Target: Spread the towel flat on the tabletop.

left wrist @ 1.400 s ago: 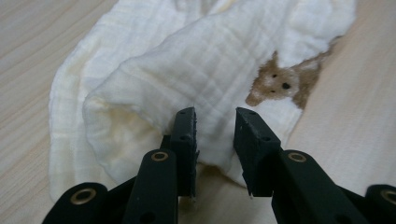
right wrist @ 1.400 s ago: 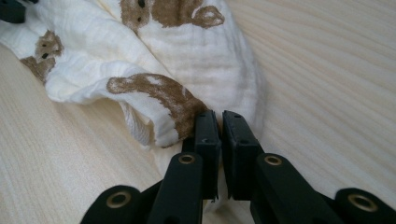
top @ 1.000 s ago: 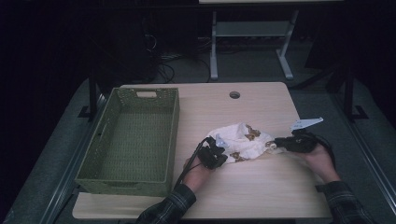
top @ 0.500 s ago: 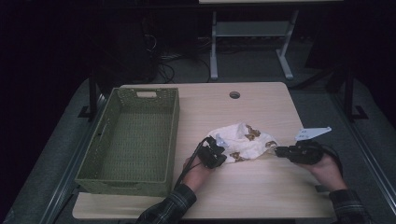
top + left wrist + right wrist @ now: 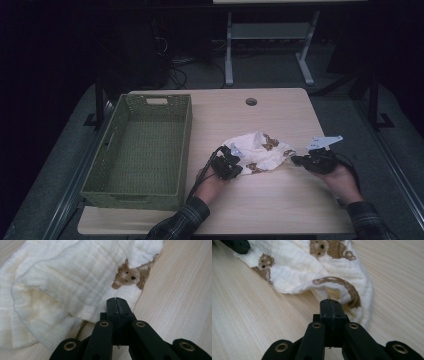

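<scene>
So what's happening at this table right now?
A person holds a gripper in each hand over a white cloth printed with brown animals, crumpled on the wooden table. The left gripper is shut at the cloth's edge and appears to pinch it. The right gripper has just closed its jaws at the opposite edge; whether it holds any fabric is unclear. An empty green basket stands to the left, apart from the cloth.
</scene>
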Demonstrator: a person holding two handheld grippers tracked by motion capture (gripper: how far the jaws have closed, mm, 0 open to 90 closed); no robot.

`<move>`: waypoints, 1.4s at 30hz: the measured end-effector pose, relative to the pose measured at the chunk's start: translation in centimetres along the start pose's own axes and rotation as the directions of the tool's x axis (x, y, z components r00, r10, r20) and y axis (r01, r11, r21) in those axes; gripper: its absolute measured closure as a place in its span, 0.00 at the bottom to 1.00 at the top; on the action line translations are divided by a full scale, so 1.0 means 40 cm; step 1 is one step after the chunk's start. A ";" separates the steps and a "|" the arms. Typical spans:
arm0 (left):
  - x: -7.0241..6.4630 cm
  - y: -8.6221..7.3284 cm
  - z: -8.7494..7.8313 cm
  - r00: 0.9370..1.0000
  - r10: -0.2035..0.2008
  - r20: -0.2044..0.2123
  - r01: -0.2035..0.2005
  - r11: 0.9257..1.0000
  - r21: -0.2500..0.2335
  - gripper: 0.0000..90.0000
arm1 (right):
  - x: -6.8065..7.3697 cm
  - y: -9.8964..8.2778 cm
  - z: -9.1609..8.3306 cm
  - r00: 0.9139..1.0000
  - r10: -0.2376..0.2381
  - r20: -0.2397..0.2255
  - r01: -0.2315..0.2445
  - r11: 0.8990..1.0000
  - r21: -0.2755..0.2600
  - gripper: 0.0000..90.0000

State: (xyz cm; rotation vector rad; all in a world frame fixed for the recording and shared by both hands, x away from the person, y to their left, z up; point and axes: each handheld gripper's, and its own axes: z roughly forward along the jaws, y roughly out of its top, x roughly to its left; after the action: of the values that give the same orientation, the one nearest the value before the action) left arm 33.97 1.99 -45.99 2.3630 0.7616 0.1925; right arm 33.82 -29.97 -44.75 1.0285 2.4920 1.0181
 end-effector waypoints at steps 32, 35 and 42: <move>-0.004 -0.018 -0.028 0.999 -0.022 0.050 0.019 0.998 0.059 1.00 | -0.011 -0.073 -0.109 1.000 0.017 -0.014 -0.018 0.998 -0.064 0.96; -0.009 -0.026 -0.036 0.999 -0.024 0.042 0.021 0.997 0.068 1.00 | -0.007 -0.094 -0.122 0.999 0.019 -0.028 -0.020 0.998 -0.061 0.96; -0.030 -0.050 -0.060 0.999 -0.035 0.025 0.033 0.996 0.087 1.00 | 0.006 -0.143 -0.136 0.997 0.040 -0.066 -0.041 0.999 -0.027 0.96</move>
State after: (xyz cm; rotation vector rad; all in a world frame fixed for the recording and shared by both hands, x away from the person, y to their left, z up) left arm 31.26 3.86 -45.29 2.4275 0.8116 0.1152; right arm 28.14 -35.47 -44.79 1.0579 2.5101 1.1129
